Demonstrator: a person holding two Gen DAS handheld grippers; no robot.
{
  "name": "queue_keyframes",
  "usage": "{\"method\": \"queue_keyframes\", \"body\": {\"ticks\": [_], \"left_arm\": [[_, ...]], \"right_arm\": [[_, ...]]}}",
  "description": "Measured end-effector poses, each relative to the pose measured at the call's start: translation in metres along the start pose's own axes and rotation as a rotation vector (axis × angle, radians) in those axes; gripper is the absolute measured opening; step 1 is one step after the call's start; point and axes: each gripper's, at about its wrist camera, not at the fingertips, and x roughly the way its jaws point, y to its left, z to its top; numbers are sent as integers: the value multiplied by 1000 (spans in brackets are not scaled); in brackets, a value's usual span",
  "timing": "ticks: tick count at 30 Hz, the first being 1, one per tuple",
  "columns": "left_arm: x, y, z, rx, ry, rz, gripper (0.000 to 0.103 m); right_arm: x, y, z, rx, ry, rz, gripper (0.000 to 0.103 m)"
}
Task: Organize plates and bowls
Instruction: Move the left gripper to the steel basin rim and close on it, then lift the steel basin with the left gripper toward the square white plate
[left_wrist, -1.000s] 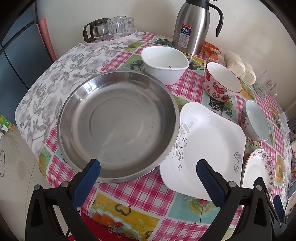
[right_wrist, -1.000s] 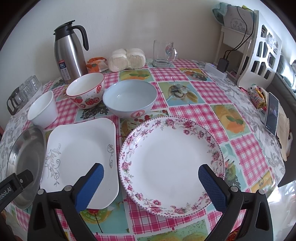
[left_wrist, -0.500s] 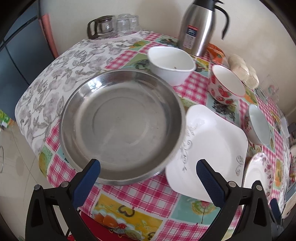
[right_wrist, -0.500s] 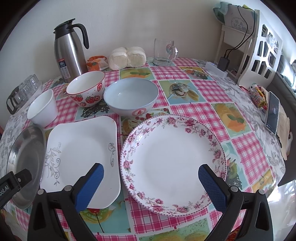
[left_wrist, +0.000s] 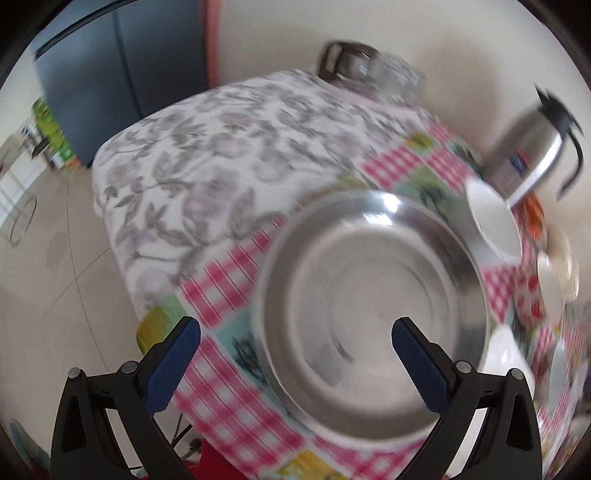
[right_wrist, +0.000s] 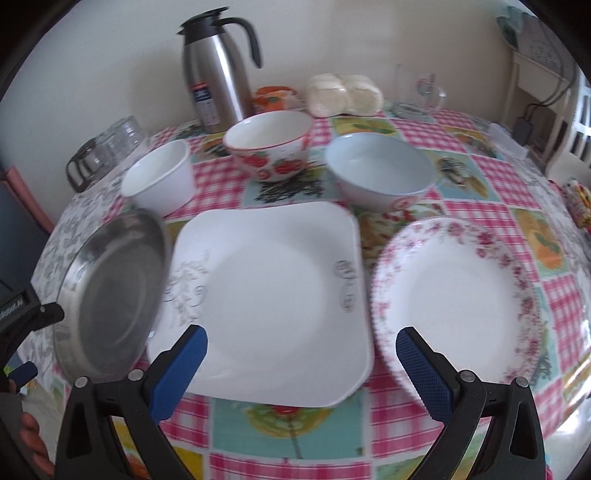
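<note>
- The left gripper (left_wrist: 295, 341) was spread wide open and held nothing; its blue pads (left_wrist: 173, 363) straddled the near rim of the steel dish (left_wrist: 373, 314), one outside it and one over the basin.
- The left view was blurred.
- The steel dish lay at the table's left end on the checked cloth (right_wrist: 476, 206), its edge overlapping the square white plate (right_wrist: 273, 295).
- The right gripper (right_wrist: 301, 363) was also open and empty, above the near edge of the square plate.
- The flowered round plate (right_wrist: 458, 299) lay just right of the square one.
- Behind them stood three bowls: a white bowl (right_wrist: 159, 182), a strawberry bowl (right_wrist: 269, 146) and a pale blue bowl (right_wrist: 380, 175).
- A steel flask (right_wrist: 214, 70) stood by the wall.
</note>
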Motion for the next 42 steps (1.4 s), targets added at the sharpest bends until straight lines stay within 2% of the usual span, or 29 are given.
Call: {"method": "queue_keyframes", "body": {"ticks": [3,6,11,16,17,19,23,25,27,28,32,34,36,38,42], "left_arm": [[9,15,11,-38,-11,-15,103],[23,23,15,-56,44,-36,103],[40,27,15,-59,100,-17,103],[51,31,15,-68,120,-15,101],[53,32,16,-70,122,-16,99],[57,33,17,-76,130,-25,85],[64,34,19,-74,138,-51,72],[66,34,21,-69,136,-55,59],[67,34,22,-68,135,-63,51],[67,34,23,-66,131,-64,44],[70,31,25,-56,126,-87,33],[70,29,25,-54,119,-103,23],[71,24,27,-35,105,-102,19],[72,23,28,-27,89,-93,19],[73,33,30,-67,87,-87,19]], "right_arm": [[6,12,-2,7,15,50,103],[10,27,-3,-14,4,75,103],[18,48,-4,-42,5,132,103],[25,62,-3,-69,6,200,85],[27,63,-3,-69,5,210,82],[30,65,-1,-65,6,224,75],[31,69,3,-67,-3,247,55],[34,69,5,-65,0,253,50],[36,69,6,-65,4,252,40],[37,69,7,-64,4,254,38],[42,65,10,-48,16,267,30],[44,65,11,-43,17,279,28],[44,66,12,-50,15,287,23],[45,69,12,-61,12,292,20],[45,74,12,-66,9,307,19]]}}
